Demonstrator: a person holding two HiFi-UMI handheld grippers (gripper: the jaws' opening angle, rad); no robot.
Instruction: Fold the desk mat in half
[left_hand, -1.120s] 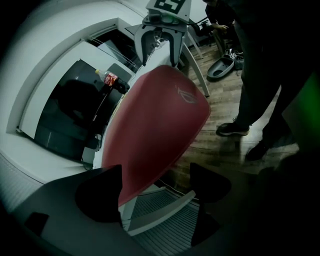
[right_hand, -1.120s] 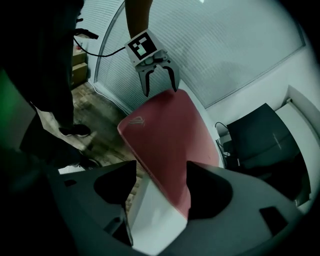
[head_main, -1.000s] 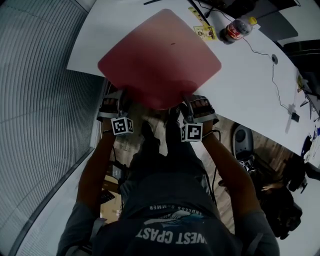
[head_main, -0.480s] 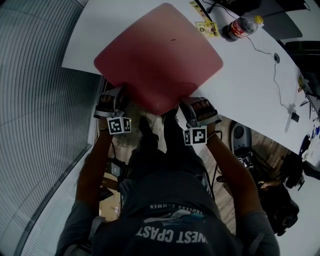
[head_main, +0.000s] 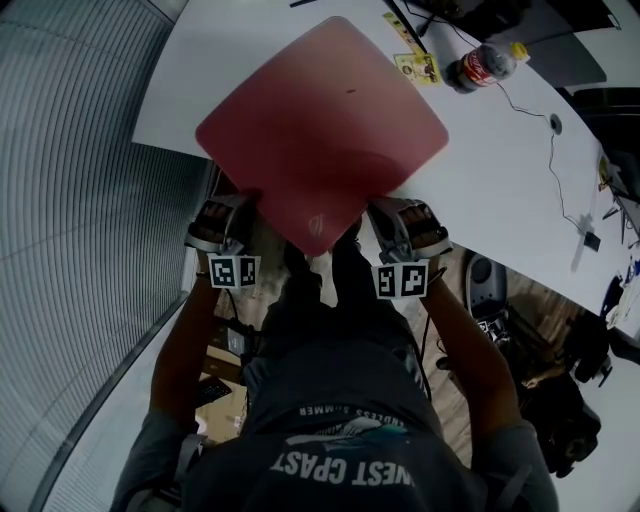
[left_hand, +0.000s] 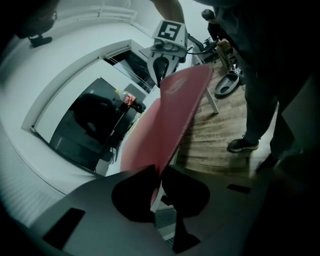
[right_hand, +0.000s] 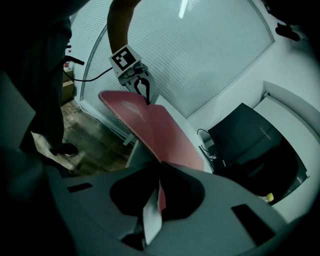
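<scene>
The red desk mat (head_main: 320, 130) lies on the white table (head_main: 500, 150), its near edge raised off the table's front edge. My left gripper (head_main: 238, 205) pinches that edge at its left end and my right gripper (head_main: 388, 208) at its right end. Both sets of jaws have just been closing, with the mat between them. In the left gripper view the mat (left_hand: 170, 125) runs out from the shut left gripper (left_hand: 159, 172) to the right gripper (left_hand: 167, 42). In the right gripper view the right gripper (right_hand: 159, 175) clamps the mat (right_hand: 160, 132), and the left gripper (right_hand: 137, 80) holds its far end.
A cola bottle (head_main: 480, 65), a yellow card (head_main: 415, 67) and a thin cable (head_main: 545, 140) lie on the table beyond the mat. A dark monitor (right_hand: 250, 140) stands at the back. A chair base (head_main: 485, 275) and wooden floor (left_hand: 220, 130) are below the table edge.
Both grippers have gone from open to shut on the mat's near edge. They have risen and carried that edge up, so it now hangs off the table front.
</scene>
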